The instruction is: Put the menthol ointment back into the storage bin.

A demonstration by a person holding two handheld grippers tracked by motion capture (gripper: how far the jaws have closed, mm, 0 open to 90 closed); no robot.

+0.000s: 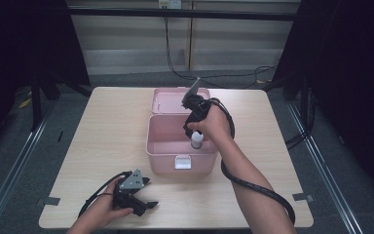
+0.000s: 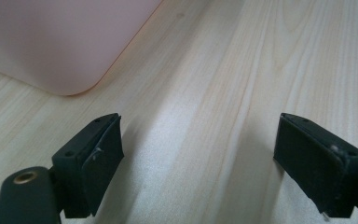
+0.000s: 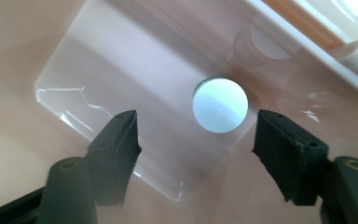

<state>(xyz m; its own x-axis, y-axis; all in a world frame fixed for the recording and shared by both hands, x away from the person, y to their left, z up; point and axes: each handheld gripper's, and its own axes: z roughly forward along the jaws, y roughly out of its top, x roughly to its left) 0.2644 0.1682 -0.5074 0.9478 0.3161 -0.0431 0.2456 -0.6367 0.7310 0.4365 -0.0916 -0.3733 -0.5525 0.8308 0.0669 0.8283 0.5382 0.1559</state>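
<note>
One small white bottle with a round flat cap (image 1: 197,140) stands upright inside one pale pink plastic storage box (image 1: 161,155), close to the box's right wall and nearer its front wall than its back. In the right gripper view the bottle (image 3: 220,104) shows from straight above as a plain white disc resting on the glossy pink floor of the box (image 3: 121,60), with a faint mirror image of it on the wall behind. No writing or label can be read on the bottle or on the box. The box has one hinged lid (image 1: 168,100), thrown back flat toward the far edge of the light wooden table (image 1: 102,131), and one white latch (image 1: 182,162) at the middle of its front wall. The box sits near the centre of the table.

There are two black two-jaw grippers. The right gripper (image 3: 196,140) hangs over the box, pointing down; its jaws are spread, the bottle cap lies below and between them, and neither pad touches it. In the high view the right gripper (image 1: 195,127) sits just above the bottle. The left gripper (image 1: 143,204) lies low near the table's front edge, left of the box, and its jaws (image 2: 198,158) are spread wide over bare wood, with a corner of the box (image 2: 51,42) just ahead.
</note>
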